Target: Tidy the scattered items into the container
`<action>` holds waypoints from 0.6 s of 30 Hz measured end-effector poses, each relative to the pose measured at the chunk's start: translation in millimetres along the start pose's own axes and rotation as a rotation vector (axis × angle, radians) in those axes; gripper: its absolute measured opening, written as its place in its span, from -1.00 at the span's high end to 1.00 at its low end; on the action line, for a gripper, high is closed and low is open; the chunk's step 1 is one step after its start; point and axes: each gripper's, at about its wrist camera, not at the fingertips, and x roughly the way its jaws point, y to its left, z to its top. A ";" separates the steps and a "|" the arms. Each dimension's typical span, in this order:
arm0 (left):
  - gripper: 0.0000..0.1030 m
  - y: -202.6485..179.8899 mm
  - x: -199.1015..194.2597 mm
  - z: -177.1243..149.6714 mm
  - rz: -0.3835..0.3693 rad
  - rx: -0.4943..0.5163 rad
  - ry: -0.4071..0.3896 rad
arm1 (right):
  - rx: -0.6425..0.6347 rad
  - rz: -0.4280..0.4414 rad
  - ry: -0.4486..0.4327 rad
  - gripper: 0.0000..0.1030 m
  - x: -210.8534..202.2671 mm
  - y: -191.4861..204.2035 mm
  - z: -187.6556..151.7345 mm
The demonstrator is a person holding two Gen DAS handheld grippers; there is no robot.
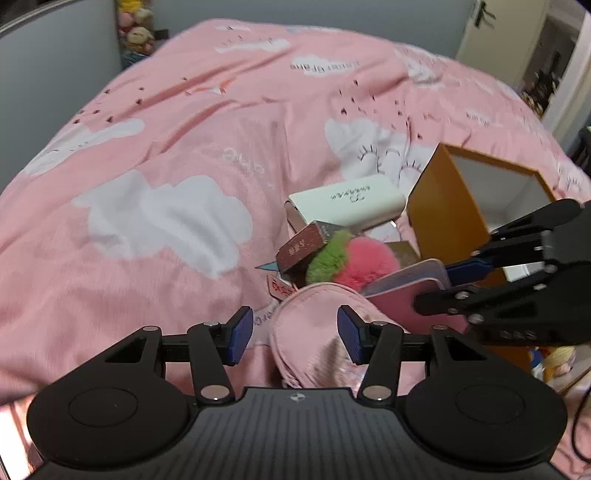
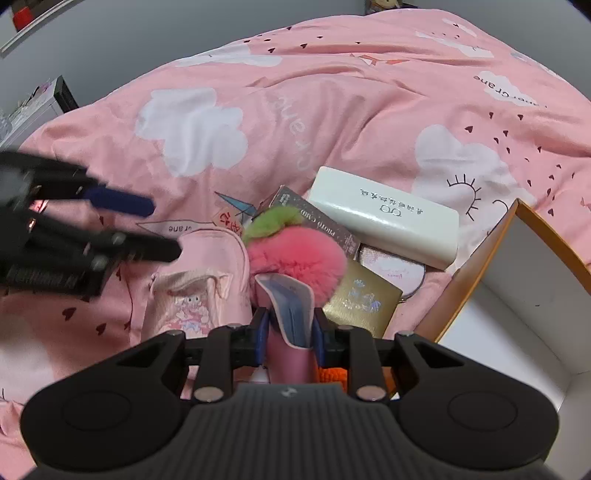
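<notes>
A heap of items lies on the pink bedspread: a white box, a dark brown box, a fluffy pink and green pompom, a gold card, a round compact and a small pink pouch. The orange box with a white inside stands open at the right. My right gripper is shut on a pink card holder. My left gripper is open, just above the pink pouch.
The bedspread stretches away to the left and far side. Plush toys sit at the far left corner by a grey wall. A door is at the far right.
</notes>
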 end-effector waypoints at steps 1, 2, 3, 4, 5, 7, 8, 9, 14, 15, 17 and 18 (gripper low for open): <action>-0.15 3.5 6.6 3.1 -0.012 -0.001 0.026 | 0.000 0.001 -0.001 0.48 -0.6 0.0 -0.9; -0.10 6.8 13.8 5.9 -0.025 -0.001 0.053 | 0.001 0.002 -0.003 0.48 -1.2 -0.5 -1.8; 0.01 9.4 20.4 7.8 -0.030 -0.003 0.072 | 0.004 0.002 -0.004 0.48 -1.9 -1.0 -2.8; 0.08 10.4 27.2 8.9 -0.026 0.004 0.095 | 0.007 0.003 -0.006 0.48 -2.7 -1.5 -3.8; 0.18 10.1 33.8 9.2 -0.019 0.018 0.119 | 0.008 0.004 -0.008 0.48 -3.4 -1.6 -4.6; 0.24 11.2 41.9 8.2 -0.026 0.024 0.136 | 0.008 0.003 -0.014 0.49 -5.1 -1.6 -6.2; 0.38 12.2 44.4 8.1 -0.035 0.018 0.142 | 0.007 0.003 -0.016 0.50 -5.8 -1.6 -6.8; 0.44 13.1 45.5 8.0 -0.044 0.010 0.145 | 0.007 0.003 -0.019 0.51 -6.5 -1.9 -7.3; 0.82 13.5 37.6 6.6 -0.050 -0.016 0.112 | 0.026 0.014 -0.035 0.58 -10.1 -4.9 -10.0; 0.84 12.9 32.9 6.0 -0.053 -0.021 0.096 | 0.035 0.019 -0.039 0.60 -11.6 -5.8 -10.6; 0.86 9.0 20.4 4.1 -0.050 -0.022 0.050 | 0.066 0.040 -0.053 0.63 -15.7 -8.2 -11.8; 0.86 6.1 13.6 3.4 -0.038 -0.021 0.025 | 0.084 0.049 -0.061 0.64 -18.3 -9.3 -12.1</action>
